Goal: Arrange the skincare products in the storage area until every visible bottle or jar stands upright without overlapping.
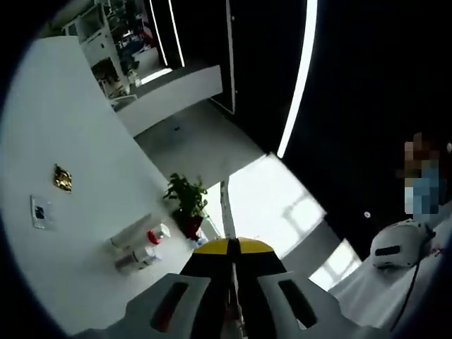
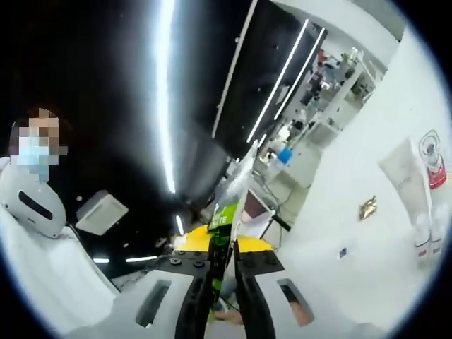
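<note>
In the left gripper view, a few skincare products lie on a white table (image 1: 63, 268): a white tube (image 1: 132, 231), a red-capped bottle (image 1: 158, 234) and a clear bottle (image 1: 138, 260). My left gripper (image 1: 233, 248) is well away from them, its yellow-tipped jaws pressed together, and a thin dark edge rises from the tips. In the right gripper view, my right gripper (image 2: 224, 244) is shut on a thin flat sachet (image 2: 227, 205) with a green label. A white tube (image 2: 404, 185) and a red-marked bottle (image 2: 432, 157) sit far off at the right edge.
A potted plant (image 1: 186, 203) in a red pot stands beside the products. A gold trinket (image 1: 62, 178) and a small card (image 1: 40, 212) lie on the table. A person in white (image 2: 42, 268) is at the left, and shelves (image 2: 332, 85) stand in the distance.
</note>
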`<state>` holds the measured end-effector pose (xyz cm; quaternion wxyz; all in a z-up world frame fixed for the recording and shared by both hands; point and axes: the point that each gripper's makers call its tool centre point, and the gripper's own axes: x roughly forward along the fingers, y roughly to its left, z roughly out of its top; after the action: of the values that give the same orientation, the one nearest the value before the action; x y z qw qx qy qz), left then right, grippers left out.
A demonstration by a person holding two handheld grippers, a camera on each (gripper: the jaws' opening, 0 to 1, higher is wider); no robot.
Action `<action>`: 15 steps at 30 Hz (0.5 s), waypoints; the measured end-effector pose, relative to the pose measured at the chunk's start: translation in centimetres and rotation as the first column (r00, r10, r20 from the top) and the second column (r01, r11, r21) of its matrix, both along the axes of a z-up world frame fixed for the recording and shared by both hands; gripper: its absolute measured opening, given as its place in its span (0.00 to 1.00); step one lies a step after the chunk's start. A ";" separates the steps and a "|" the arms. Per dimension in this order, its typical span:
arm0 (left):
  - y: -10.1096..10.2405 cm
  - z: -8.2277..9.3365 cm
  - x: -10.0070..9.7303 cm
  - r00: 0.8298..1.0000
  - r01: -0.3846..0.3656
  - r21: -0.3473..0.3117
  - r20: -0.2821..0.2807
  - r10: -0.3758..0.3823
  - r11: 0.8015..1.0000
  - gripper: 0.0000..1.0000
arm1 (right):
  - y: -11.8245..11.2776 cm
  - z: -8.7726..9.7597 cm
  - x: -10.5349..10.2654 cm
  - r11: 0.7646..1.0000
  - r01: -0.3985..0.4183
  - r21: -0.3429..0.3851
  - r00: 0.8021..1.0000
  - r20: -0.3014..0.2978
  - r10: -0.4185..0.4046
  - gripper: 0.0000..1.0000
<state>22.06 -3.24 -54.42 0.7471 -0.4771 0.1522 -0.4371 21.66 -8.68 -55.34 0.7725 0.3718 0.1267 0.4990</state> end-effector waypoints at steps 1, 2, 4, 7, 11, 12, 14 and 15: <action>0.0 -0.3 0.1 1.000 -0.006 0.025 -0.001 0.006 1.000 0.00 | 0.0 -0.2 0.0 1.000 0.006 -0.011 1.000 -0.003 -0.006 0.08; 0.1 -0.8 0.1 1.000 -0.011 0.059 -0.003 0.011 0.998 0.00 | -0.1 -1.2 0.2 0.997 0.024 -0.068 0.999 -0.028 -0.026 0.07; 0.1 -2.0 0.4 1.000 -0.018 0.145 -0.004 0.019 0.989 0.00 | -0.2 -2.2 0.4 0.989 0.046 -0.141 0.998 -0.036 -0.052 0.05; 0.0 -4.2 0.7 1.000 -0.029 0.286 -0.004 0.031 0.958 0.00 | -0.3 -3.8 0.7 0.961 0.078 -0.266 0.996 -0.029 -0.089 0.02; 0.2 -4.9 1.3 0.998 -0.068 0.338 0.019 0.065 0.939 0.00 | -0.3 -4.0 0.8 0.955 0.100 -0.278 0.993 -0.031 -0.113 0.01; 0.2 -4.9 1.3 0.998 -0.066 0.326 0.013 0.065 0.943 0.01 | -0.3 -3.8 0.8 0.960 0.103 -0.259 0.992 -0.042 -0.117 0.01; 0.3 -4.7 1.5 0.998 -0.070 0.297 0.015 0.069 0.952 0.01 | -0.4 -3.5 0.8 0.972 0.104 -0.210 0.990 -0.073 -0.121 0.01; 0.3 -4.6 1.5 0.998 -0.070 0.292 0.028 0.065 0.954 0.01 | -0.4 -3.3 0.7 0.977 0.101 -0.186 0.989 -0.086 -0.118 0.01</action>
<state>23.56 -2.97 -58.97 0.8253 -0.3621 0.1920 -0.3885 22.36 -9.08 -58.63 0.8223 0.3303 0.1880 0.4235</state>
